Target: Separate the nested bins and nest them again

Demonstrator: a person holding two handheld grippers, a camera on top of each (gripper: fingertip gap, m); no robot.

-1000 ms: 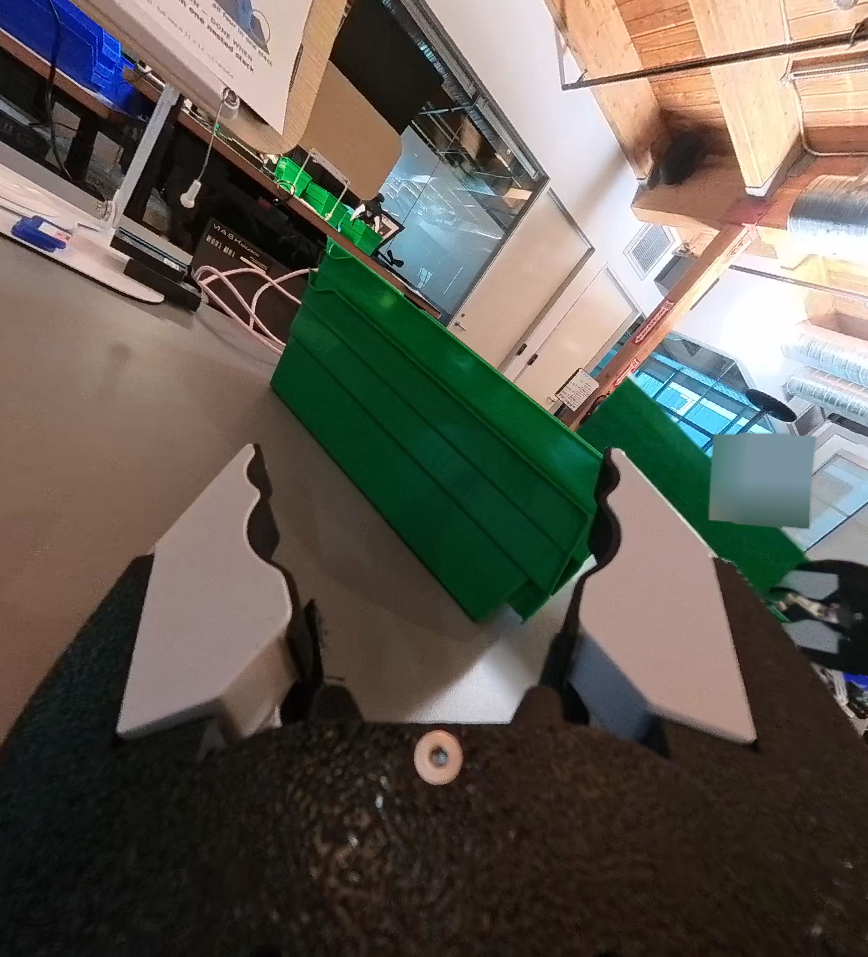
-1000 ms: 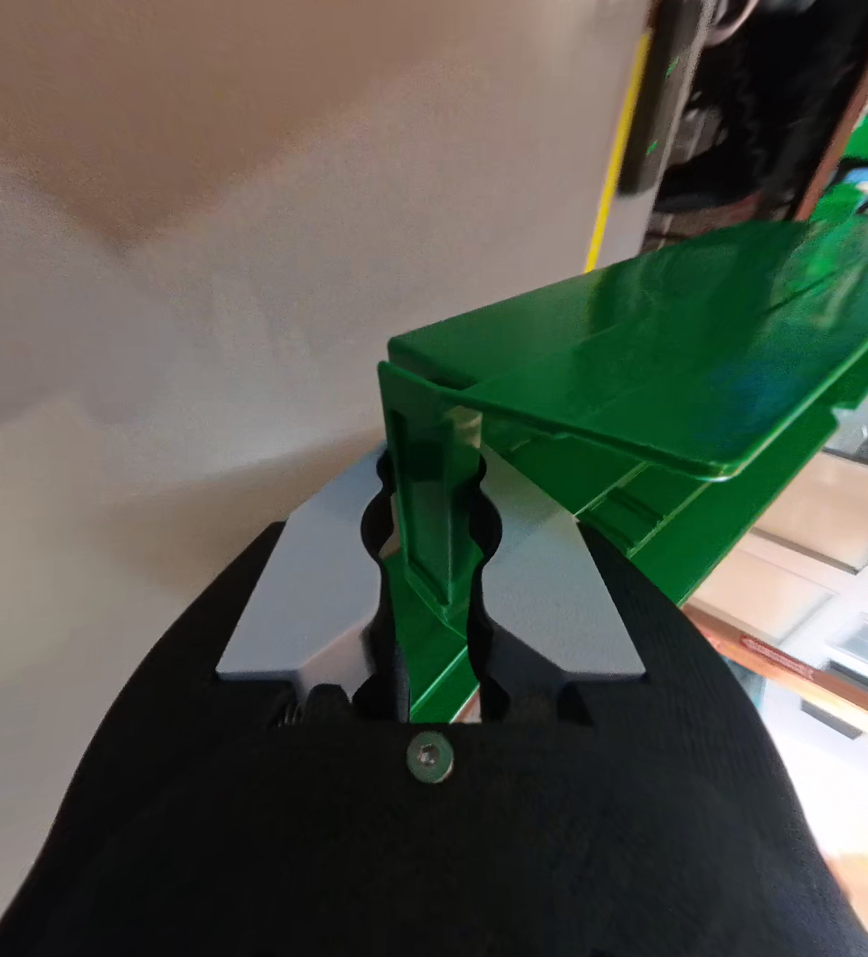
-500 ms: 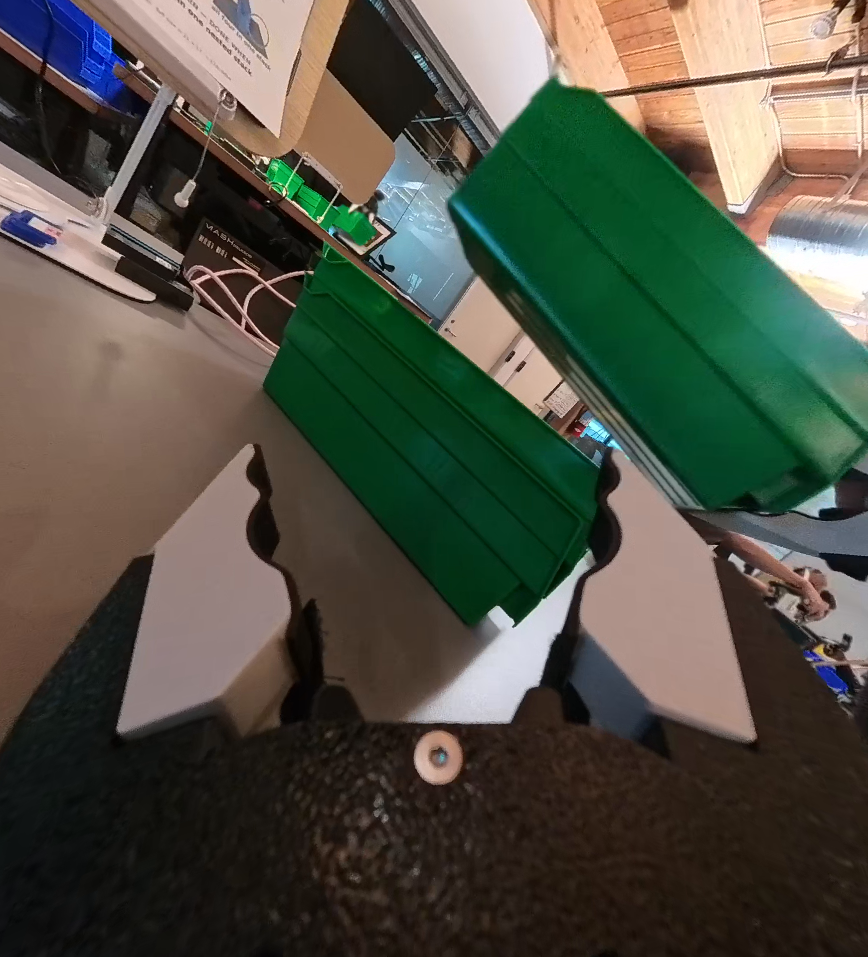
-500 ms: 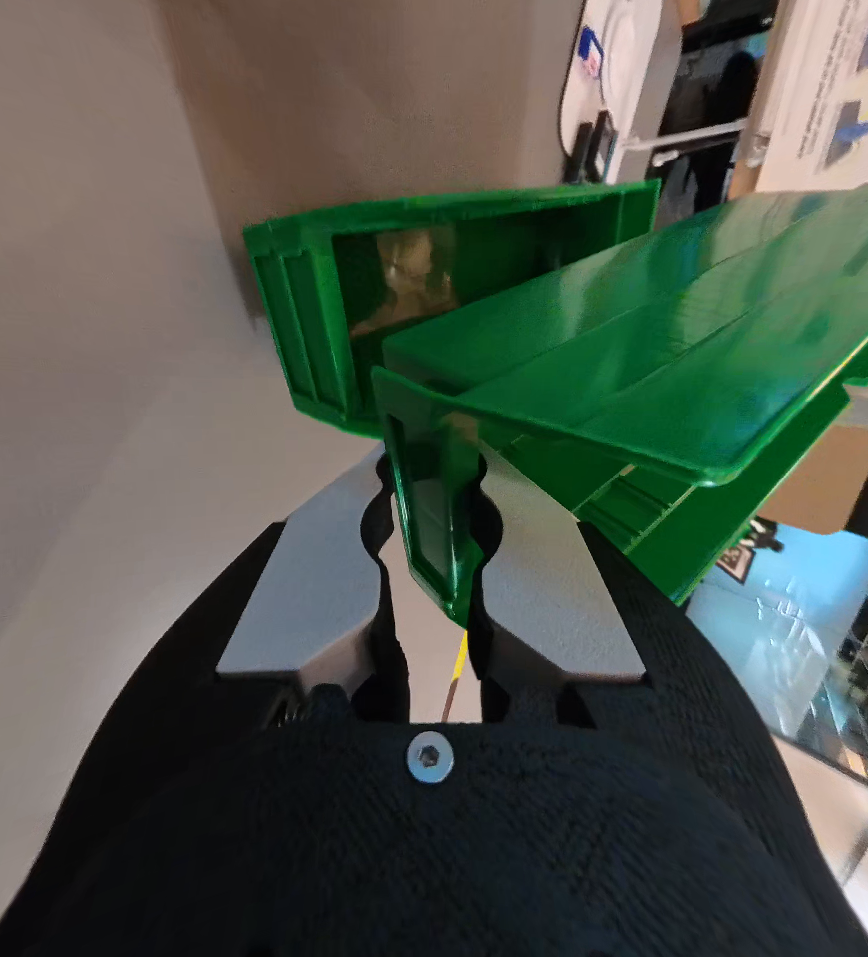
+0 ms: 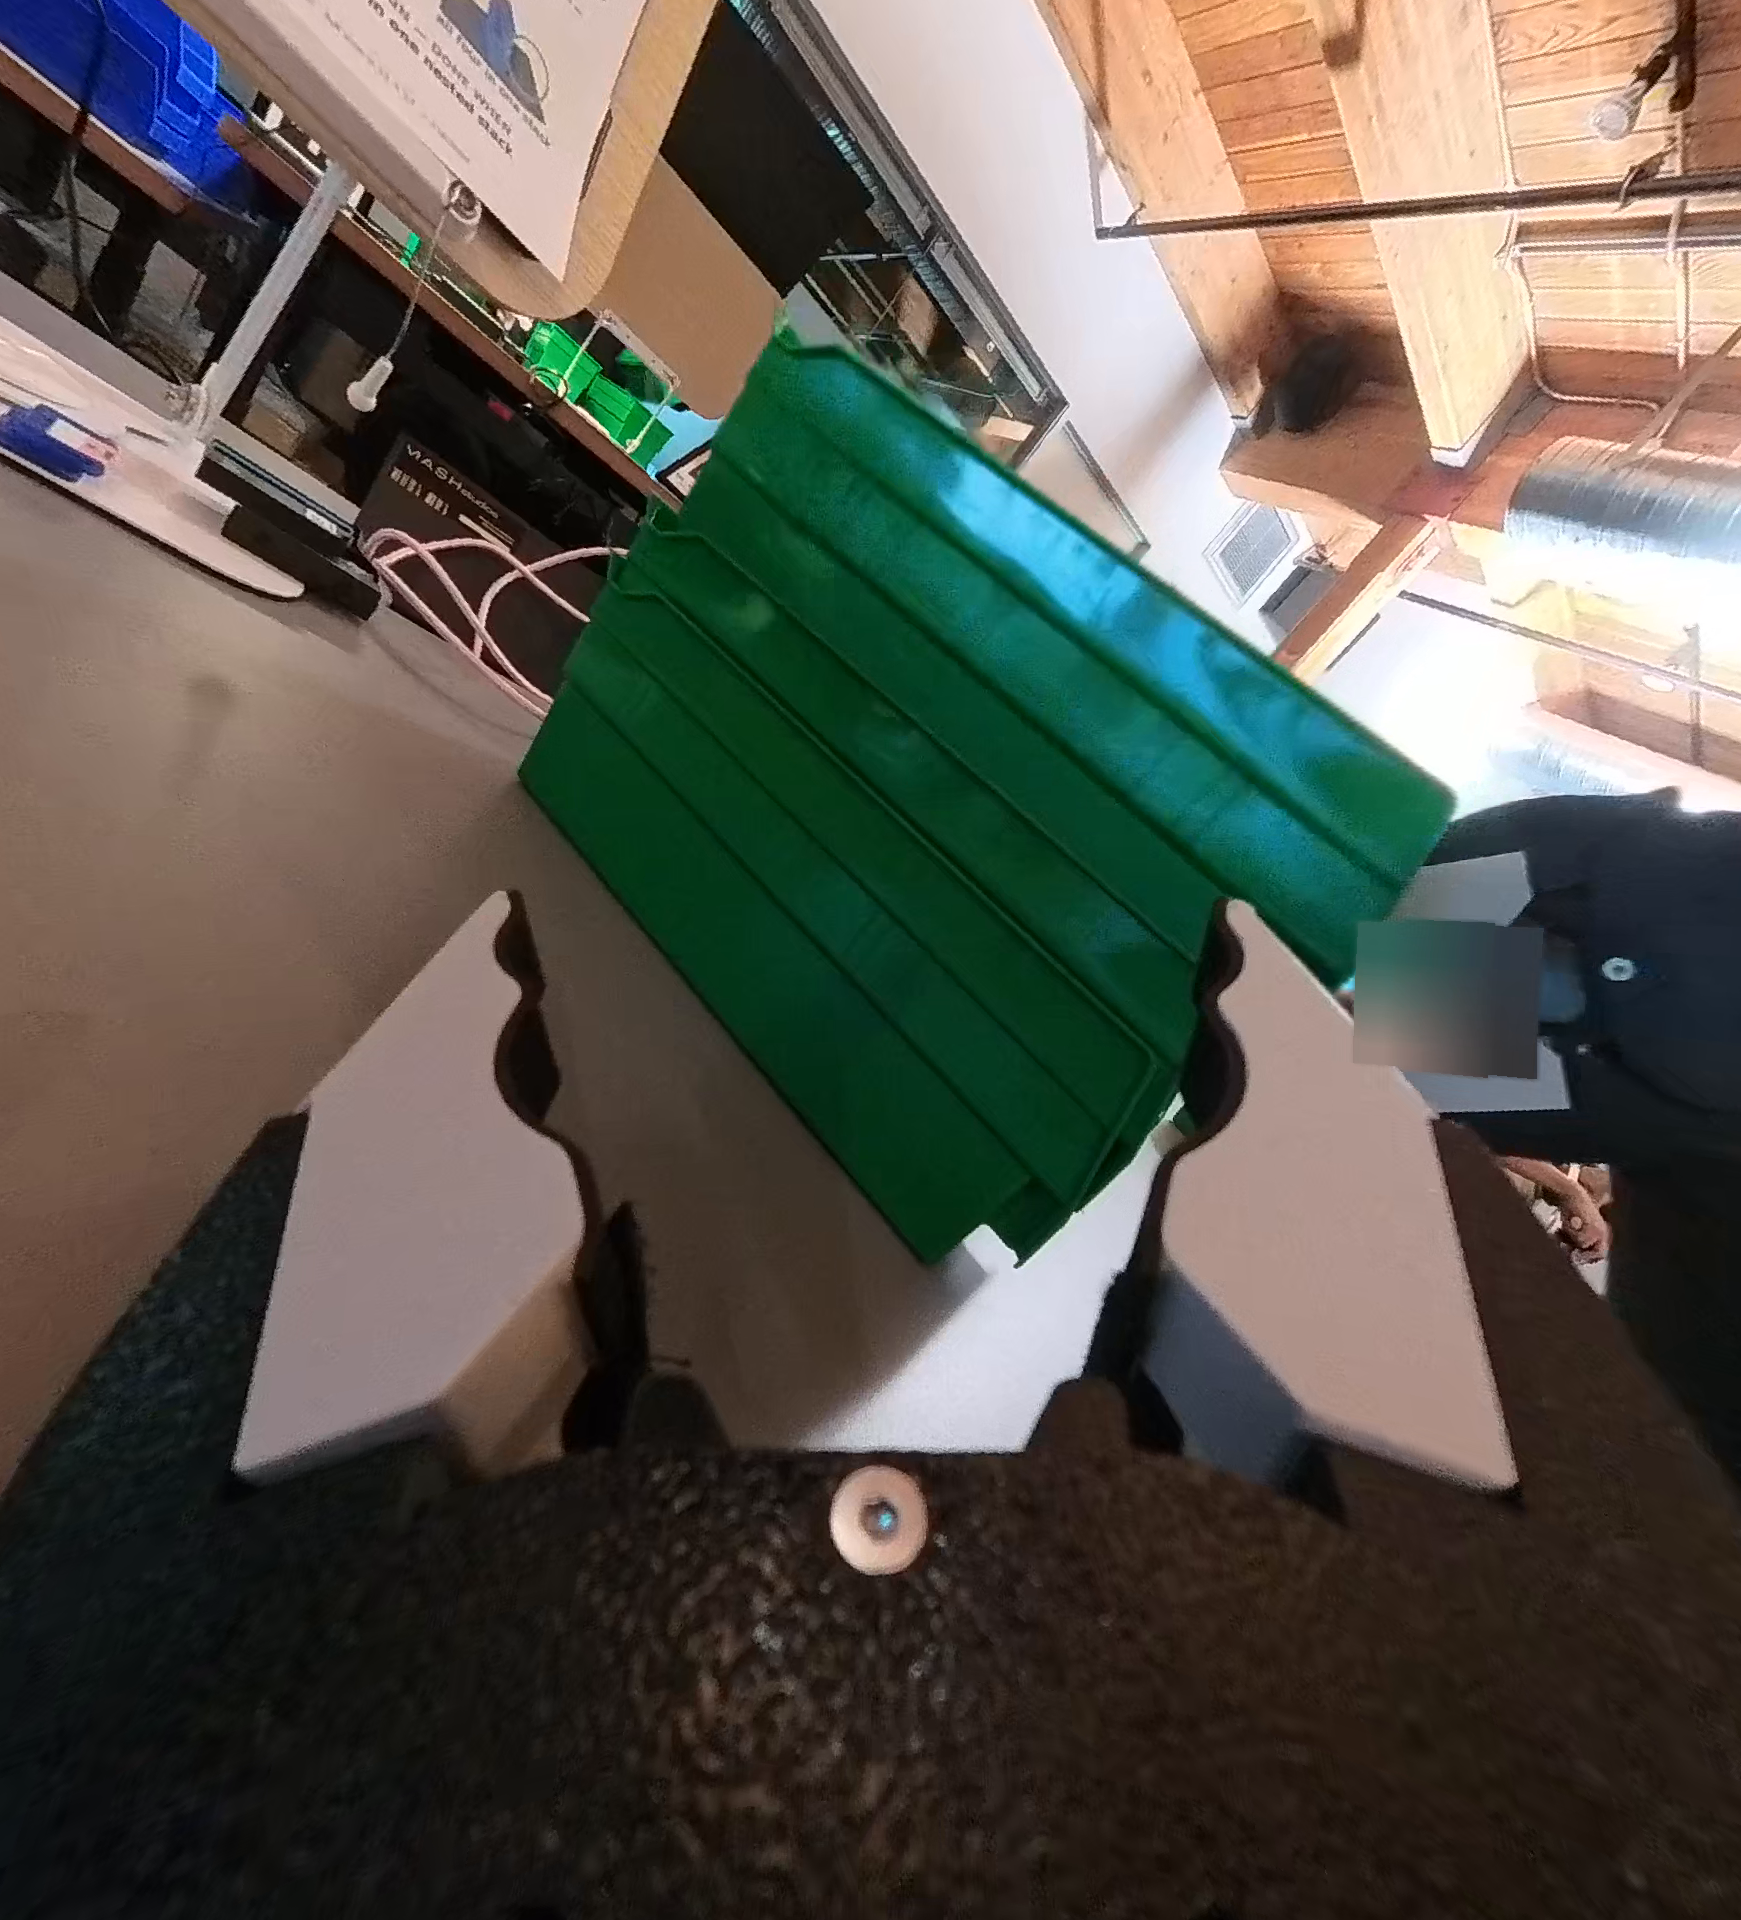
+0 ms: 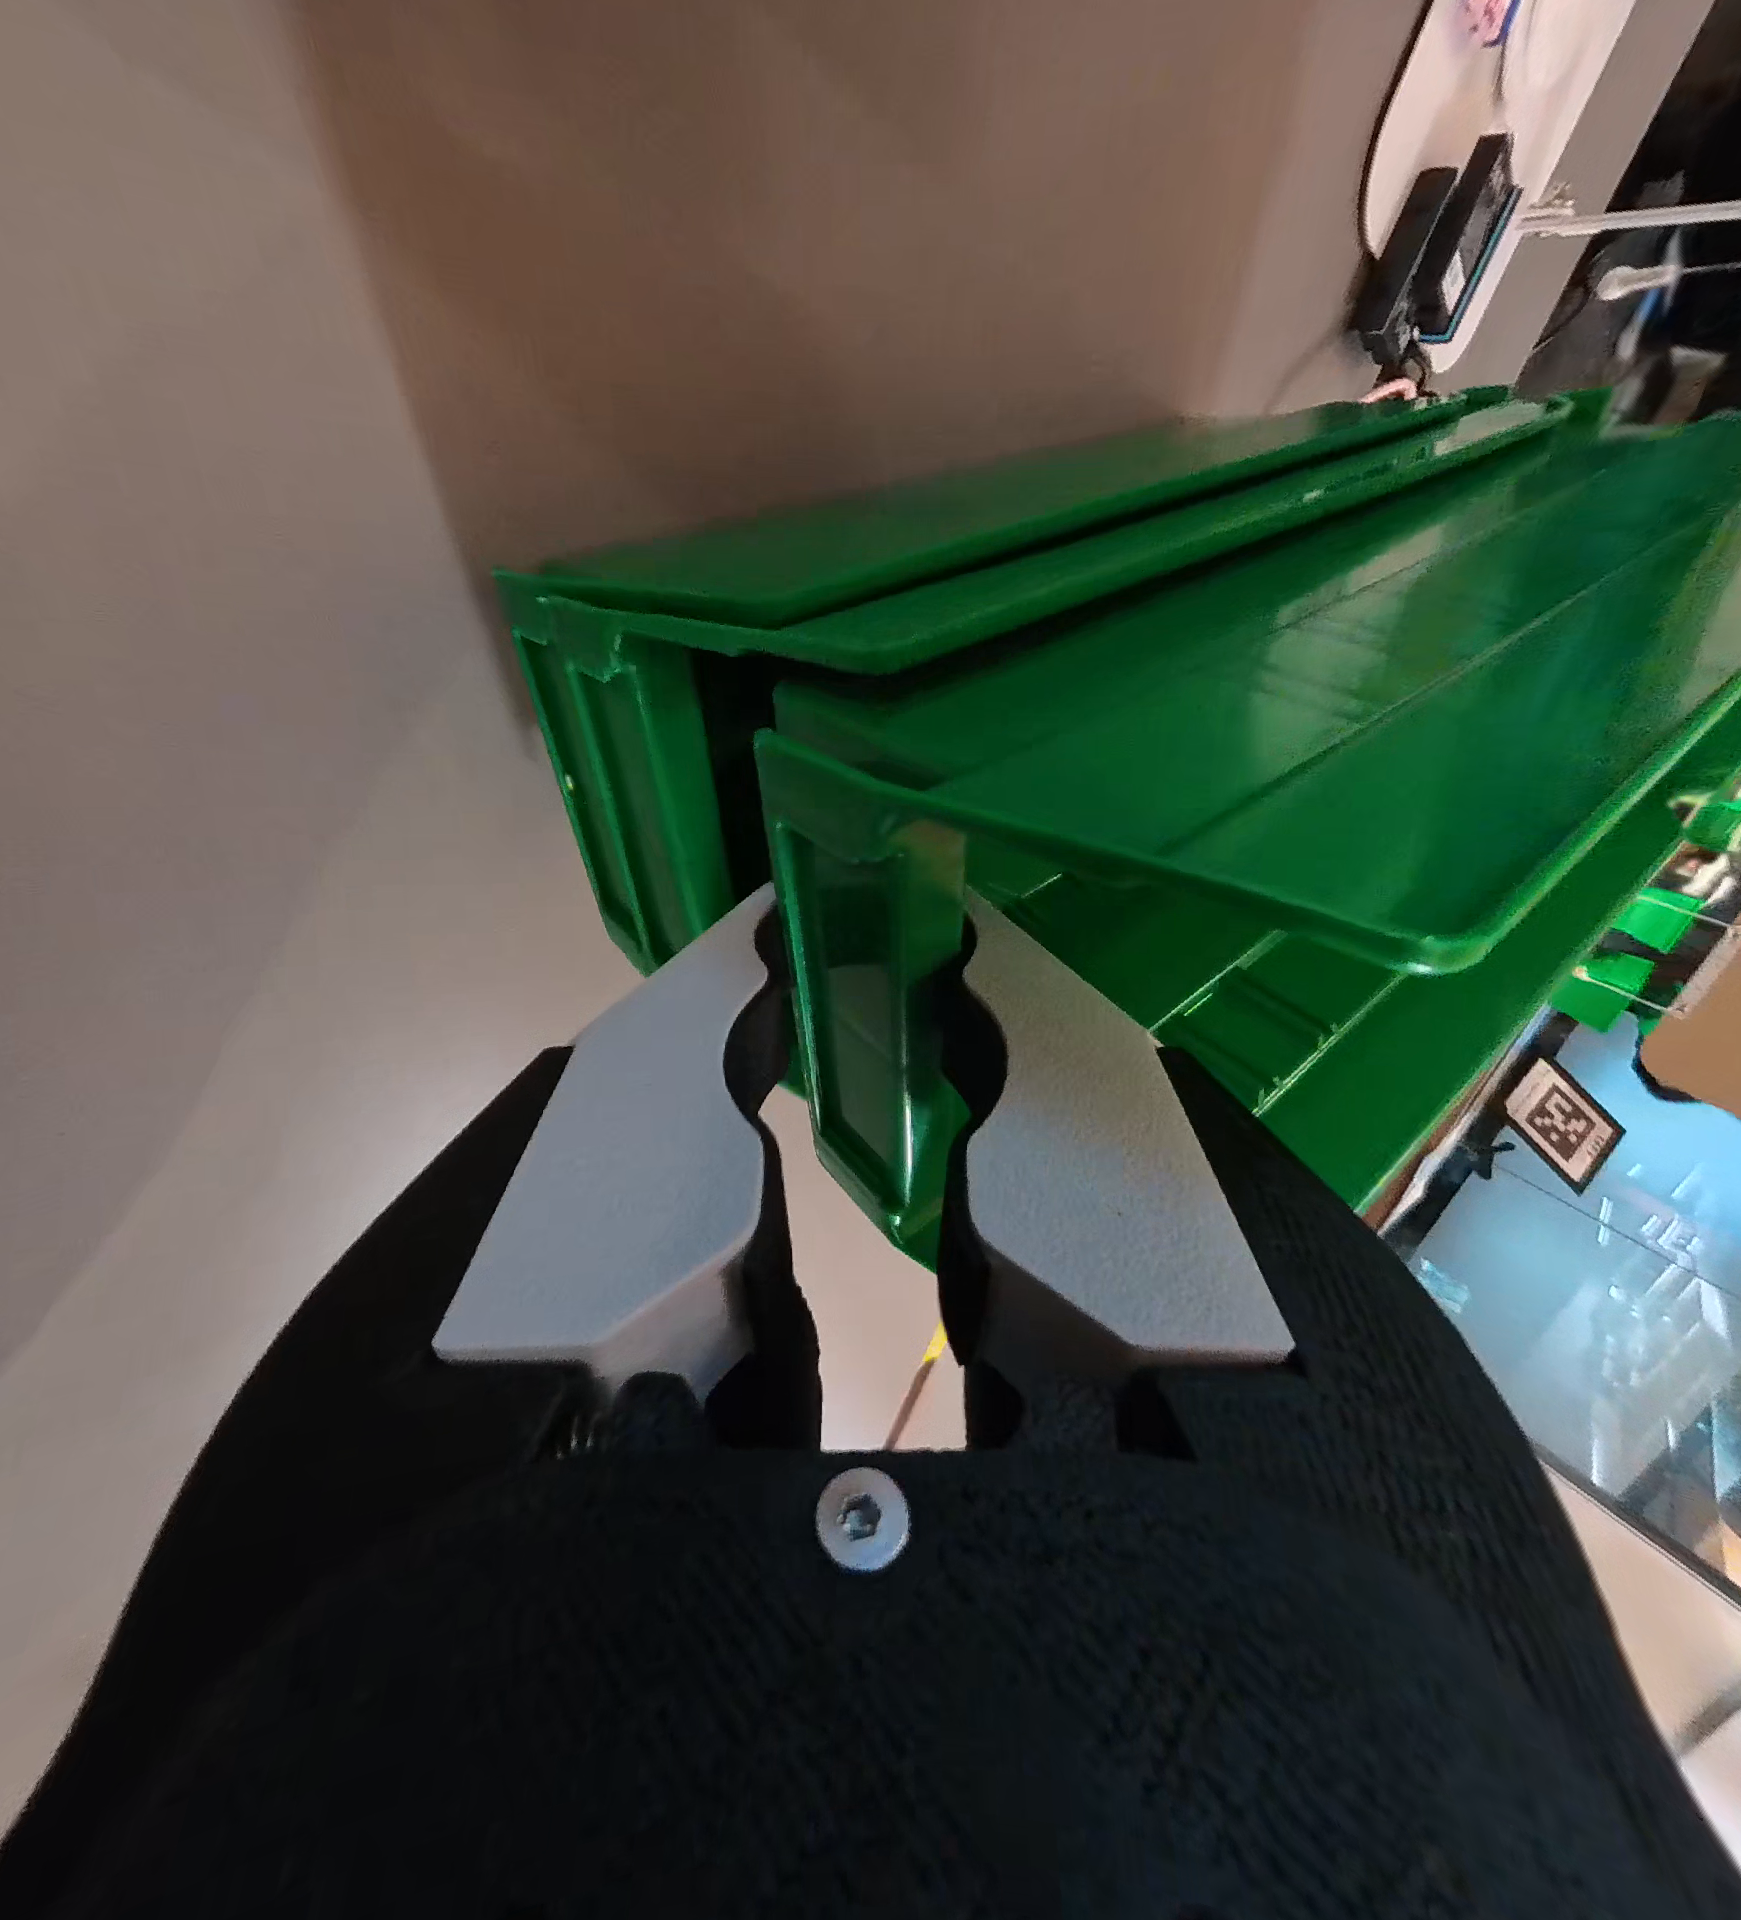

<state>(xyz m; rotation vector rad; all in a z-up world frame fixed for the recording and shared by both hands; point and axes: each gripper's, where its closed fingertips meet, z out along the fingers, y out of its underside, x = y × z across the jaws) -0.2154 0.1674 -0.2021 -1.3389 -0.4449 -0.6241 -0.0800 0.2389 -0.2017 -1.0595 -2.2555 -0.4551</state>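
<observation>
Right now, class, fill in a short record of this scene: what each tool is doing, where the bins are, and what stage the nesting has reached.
left tool: open, empty, low over the table, facing the stack
right tool: shut on the end wall of the held bin
stack of bins: green, nested, resting on the table
held bin position: tilted, partly lowered into the stack
nesting stage: not fully seated yet
background: cables beyond the table edge
</observation>
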